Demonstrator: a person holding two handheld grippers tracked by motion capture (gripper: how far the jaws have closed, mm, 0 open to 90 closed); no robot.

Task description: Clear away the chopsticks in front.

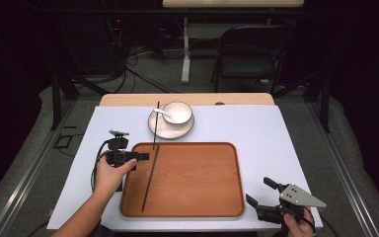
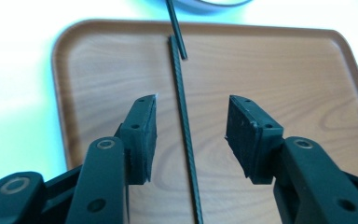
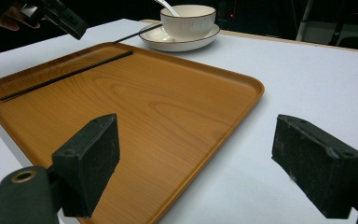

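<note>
A wooden tray (image 1: 197,180) lies on the white table cover. One black chopstick (image 1: 150,180) lies lengthwise on the tray's left part. My left gripper (image 1: 144,157) hovers over its far end, jaws open. In the left gripper view the chopstick (image 2: 184,116) runs between the pads of the left gripper (image 2: 192,100), touching neither. A second chopstick (image 1: 156,123) leans from the white plate (image 1: 170,131) onto the tray's far rim. A white bowl (image 1: 178,112) with a spoon (image 1: 162,112) stands on the plate. My right gripper (image 1: 257,189) rests open off the tray's near right corner.
The white cover (image 1: 261,128) has bare room right of the tray and plate. The right gripper view looks across the tray (image 3: 168,107) to the bowl (image 3: 186,21) and the left gripper (image 3: 65,18). A folding chair (image 1: 246,49) stands beyond the table.
</note>
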